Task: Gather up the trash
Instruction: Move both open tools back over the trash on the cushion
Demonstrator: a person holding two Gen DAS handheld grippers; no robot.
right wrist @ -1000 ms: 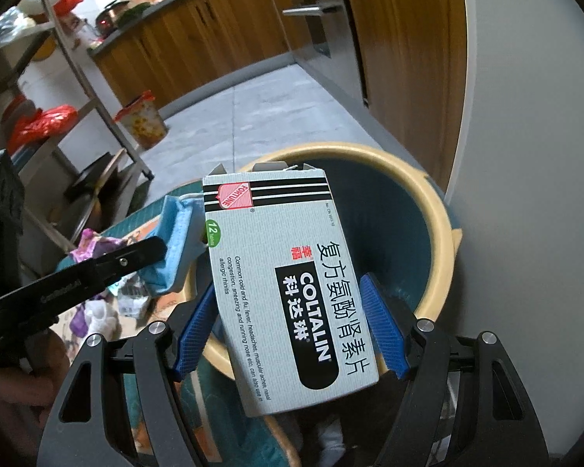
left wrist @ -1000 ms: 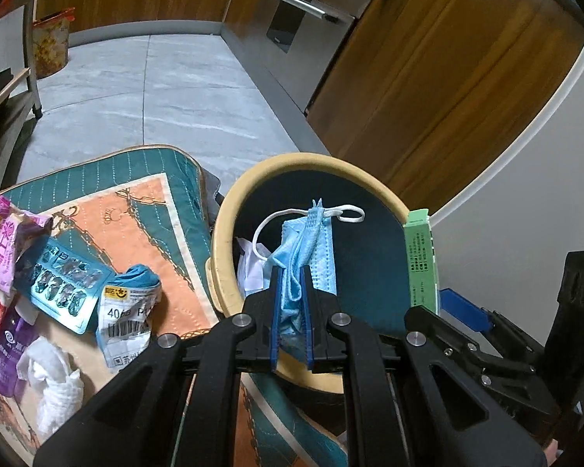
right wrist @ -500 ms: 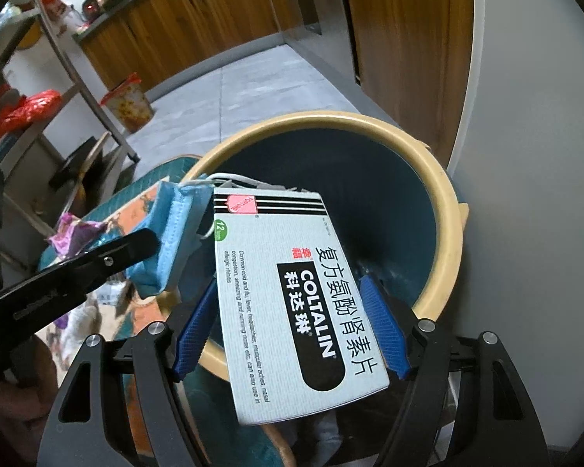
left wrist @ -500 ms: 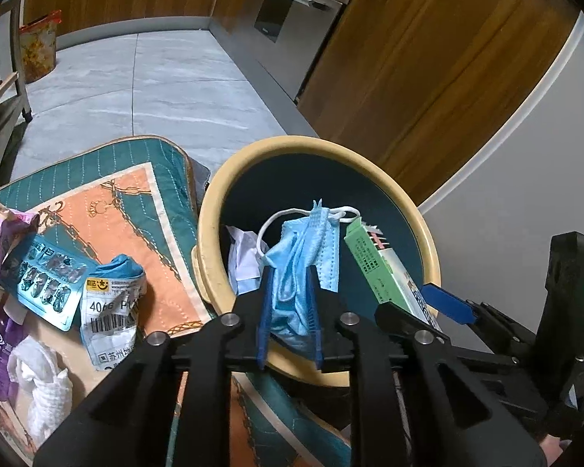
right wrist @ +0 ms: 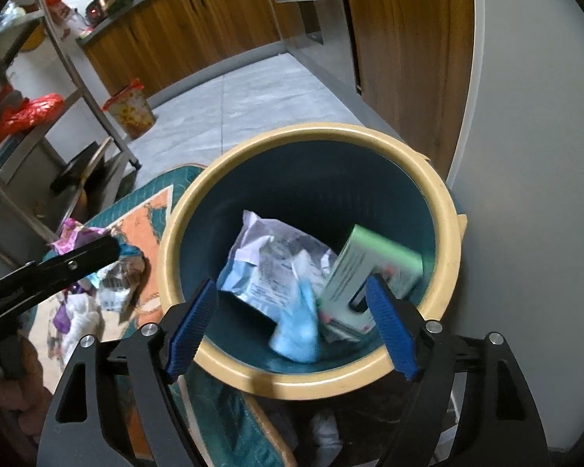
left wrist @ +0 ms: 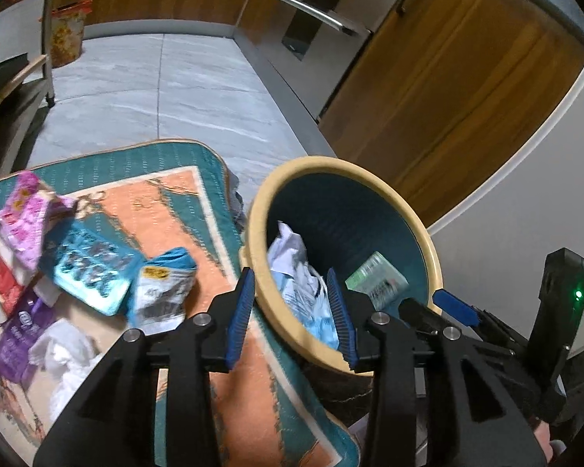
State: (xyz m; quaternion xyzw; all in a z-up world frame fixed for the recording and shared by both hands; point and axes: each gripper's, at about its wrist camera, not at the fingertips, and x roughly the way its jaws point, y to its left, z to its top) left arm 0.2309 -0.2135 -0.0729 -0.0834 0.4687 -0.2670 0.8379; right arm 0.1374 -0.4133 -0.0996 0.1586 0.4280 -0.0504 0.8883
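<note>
Here your two grippers hang over the trash bin, and almost no writing can be read. The medicine box lies inside the bin, tilted against the far-right wall; its pale green side faces you and its print is smeared by blur. Beside it the blue face mask is crumpled on the bin floor, also blurred, touching a wrinkled white plastic pouch whose small grey print is too fine to make out.

Your right gripper has its blue ribbed pads spread wide, nothing between them. Your left gripper is likewise spread and empty, with its jaws straddling the near rim of the bin.

The bin is round, dark teal inside with a smooth cream rim, standing just beside a quilted teal and orange mat with a chain pattern.

On the mat the remaining litter lies close together: a pink packet, a glossy blue blister pack, a crumpled blue and white wrapper with a yellow mark and a blurred barcode, a purple pouch with a round white logo, and a wad of white tissue. The red item at the left edge is cut off.
</note>
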